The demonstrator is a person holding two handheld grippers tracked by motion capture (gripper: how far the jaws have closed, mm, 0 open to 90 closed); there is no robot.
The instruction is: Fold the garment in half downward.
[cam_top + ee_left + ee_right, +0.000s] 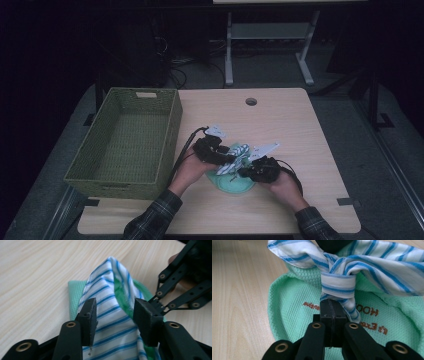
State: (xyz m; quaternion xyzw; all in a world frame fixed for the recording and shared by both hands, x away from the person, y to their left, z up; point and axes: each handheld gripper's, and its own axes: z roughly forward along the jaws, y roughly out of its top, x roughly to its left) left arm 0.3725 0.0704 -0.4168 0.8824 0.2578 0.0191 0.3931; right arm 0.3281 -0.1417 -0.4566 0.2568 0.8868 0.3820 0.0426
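Striped cloth [337, 267], white with blue lines, is held up between the two grippers over a mint-green cloth [287, 312] that lies flat on the wooden table [290, 130], near the front edge and just right of the basket [90, 165]. The basket is a green woven rectangular one with a slot handle in its far wall; its inside is seen bare down to the woven floor, and both cloths lie outside it.

The striped cloth is a thin, smooth weave, bunched and twisted into a rope-like fold. The green cloth has a waffle-like knit, a rounded outline and brown stitched lettering, which is partly covered and cannot be read. The table top is pale wood grain with a round cable hole near its far edge.

The right gripper [333, 306] is seen with its jaws pressed together, a pinch of the striped cloth caught at their tips. The left gripper [115, 312] is seen with its jaws standing apart on either side of the striped fold; the cloth runs between them, and whether the pads [90, 315] press on it cannot be told. In the high view the two grippers sit close together over the cloths, and the fabric between them is largely hidden by the black gripper bodies. The person's plaid sleeves [155, 215] are cut off by the near edge.
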